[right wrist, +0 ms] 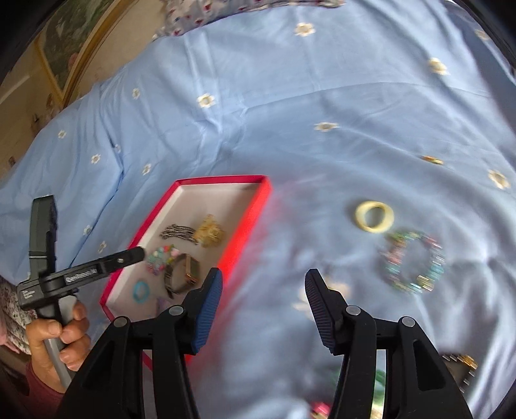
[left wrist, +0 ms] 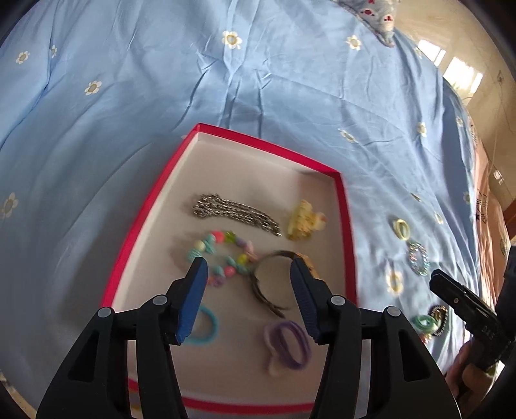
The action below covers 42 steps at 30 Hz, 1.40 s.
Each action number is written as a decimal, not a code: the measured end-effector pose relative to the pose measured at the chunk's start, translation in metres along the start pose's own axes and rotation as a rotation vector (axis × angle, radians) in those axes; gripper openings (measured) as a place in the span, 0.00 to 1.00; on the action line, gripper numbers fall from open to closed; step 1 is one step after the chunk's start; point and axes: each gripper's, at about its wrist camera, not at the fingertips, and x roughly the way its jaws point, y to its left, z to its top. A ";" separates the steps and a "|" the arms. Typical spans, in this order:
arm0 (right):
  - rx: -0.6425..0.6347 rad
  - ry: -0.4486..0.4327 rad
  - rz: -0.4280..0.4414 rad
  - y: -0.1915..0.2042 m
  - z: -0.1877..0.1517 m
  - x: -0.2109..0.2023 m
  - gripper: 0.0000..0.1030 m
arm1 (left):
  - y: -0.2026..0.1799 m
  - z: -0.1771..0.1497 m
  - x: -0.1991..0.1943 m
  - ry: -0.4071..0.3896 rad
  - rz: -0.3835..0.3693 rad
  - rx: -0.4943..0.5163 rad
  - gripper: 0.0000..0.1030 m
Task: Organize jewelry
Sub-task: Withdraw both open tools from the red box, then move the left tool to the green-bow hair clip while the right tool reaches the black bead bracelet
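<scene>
A red box with a white floor lies on the blue bedspread. It holds a silver chain, a yellow hair claw, a colourful bead bracelet, a watch, a turquoise hair tie and a purple hair tie. My left gripper hovers open and empty over the box. My right gripper is open and empty over the bedspread right of the box. A cream ring and a beaded bracelet lie ahead of it.
More pieces lie on the bedspread: a small gold item, a dark chain piece and a green piece near my right gripper. A patterned pillow lies at the far edge. The floor shows beyond the bed's right side.
</scene>
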 end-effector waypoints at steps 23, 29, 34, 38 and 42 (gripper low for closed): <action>0.231 -0.076 -0.201 -0.107 -0.067 -0.099 0.56 | -0.105 -0.060 0.001 0.110 -0.160 0.207 0.62; 0.230 -0.057 -0.216 -0.113 -0.075 -0.098 0.56 | -0.131 -0.073 0.008 0.151 -0.213 0.270 0.63; 0.210 -0.035 -0.223 -0.112 -0.080 -0.094 0.56 | -0.156 -0.085 0.014 0.186 -0.267 0.361 0.63; 0.193 -0.022 -0.229 -0.111 -0.081 -0.090 0.55 | -0.173 -0.093 0.022 0.209 -0.286 0.429 0.63; 0.199 -0.019 -0.237 -0.115 -0.080 -0.088 0.44 | -0.190 -0.097 0.029 0.216 -0.292 0.505 0.63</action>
